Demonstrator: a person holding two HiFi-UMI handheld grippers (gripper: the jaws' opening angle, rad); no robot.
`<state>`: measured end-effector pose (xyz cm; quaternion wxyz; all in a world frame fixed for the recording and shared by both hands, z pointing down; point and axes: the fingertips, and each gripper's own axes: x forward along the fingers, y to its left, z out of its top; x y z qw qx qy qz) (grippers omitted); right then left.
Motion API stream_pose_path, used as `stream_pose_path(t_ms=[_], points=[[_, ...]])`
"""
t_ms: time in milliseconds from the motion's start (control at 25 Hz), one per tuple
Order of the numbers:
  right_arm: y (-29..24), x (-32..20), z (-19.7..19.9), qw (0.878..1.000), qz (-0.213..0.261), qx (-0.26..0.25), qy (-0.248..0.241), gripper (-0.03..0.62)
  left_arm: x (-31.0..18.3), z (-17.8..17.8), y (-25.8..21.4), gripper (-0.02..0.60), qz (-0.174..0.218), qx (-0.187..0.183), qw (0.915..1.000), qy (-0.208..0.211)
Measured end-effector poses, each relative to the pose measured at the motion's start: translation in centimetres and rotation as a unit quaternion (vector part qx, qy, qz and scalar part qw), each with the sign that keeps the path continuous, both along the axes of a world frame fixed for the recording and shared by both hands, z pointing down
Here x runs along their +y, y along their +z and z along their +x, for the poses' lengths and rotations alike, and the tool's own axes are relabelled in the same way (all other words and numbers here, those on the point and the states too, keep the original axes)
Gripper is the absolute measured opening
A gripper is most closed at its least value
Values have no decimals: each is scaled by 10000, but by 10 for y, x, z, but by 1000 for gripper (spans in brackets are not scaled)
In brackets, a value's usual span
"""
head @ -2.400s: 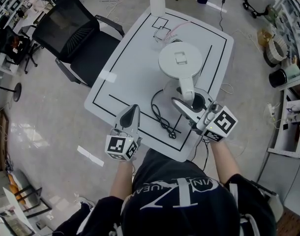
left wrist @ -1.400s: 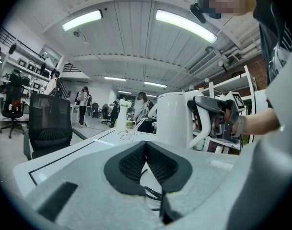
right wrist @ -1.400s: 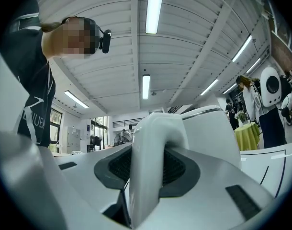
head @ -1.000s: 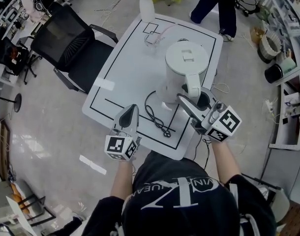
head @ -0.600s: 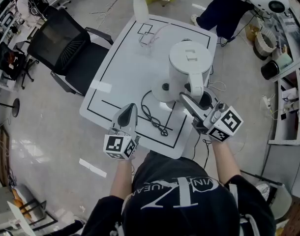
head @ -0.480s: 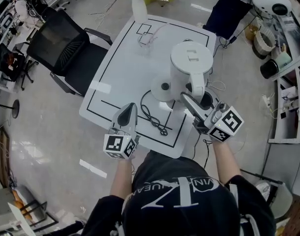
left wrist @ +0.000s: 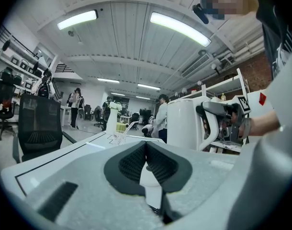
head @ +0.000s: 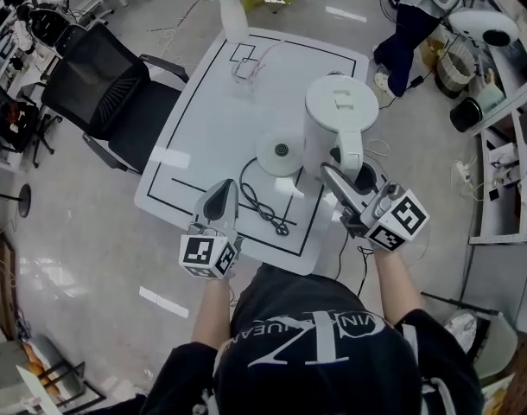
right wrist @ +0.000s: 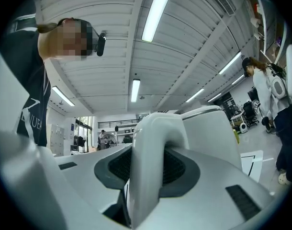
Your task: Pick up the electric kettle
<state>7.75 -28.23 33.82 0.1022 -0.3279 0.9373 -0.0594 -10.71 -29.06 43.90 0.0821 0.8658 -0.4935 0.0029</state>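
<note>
The white electric kettle (head: pixel 341 115) hangs in the air just right of its round base (head: pixel 281 152), which lies bare on the white table (head: pixel 212 102). My right gripper (head: pixel 339 176) is shut on the kettle's handle (right wrist: pixel 153 152), and the handle fills the gap between the dark pads (right wrist: pixel 182 166). The kettle body (right wrist: pixel 213 133) rises behind it. My left gripper (head: pixel 219 201) hovers over the table's near edge, shut and holding nothing. In the left gripper view (left wrist: pixel 146 147) the kettle (left wrist: pixel 184 123) and the right gripper (left wrist: pixel 222 116) show to the right.
A black power cord (head: pixel 263 206) coils on the table by the base. A vase with flowers (head: pixel 231 11) stands at the table's far corner. A black office chair (head: pixel 99 80) stands to the left, shelves (head: pixel 505 102) to the right. A person (head: pixel 410 20) bends down beyond the table.
The kettle has come off its base and shifted right with my right gripper, leaving the base uncovered. My left gripper has stayed in place.
</note>
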Motion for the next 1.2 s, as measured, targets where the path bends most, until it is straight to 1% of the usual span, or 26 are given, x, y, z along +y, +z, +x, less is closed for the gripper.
stream_pose_path(t_ms=[400, 680, 1200], points=[[2, 13, 20, 9997, -2, 34, 233, 132, 7, 12, -3, 3, 43, -3, 10000, 84], [5, 20, 30, 9991, -9, 76, 411, 132, 15, 7, -7, 3, 69, -31, 10000, -4], [10, 32, 44, 9986, -48, 53, 529, 132, 31, 1, -9, 5, 104, -63, 9998, -155]])
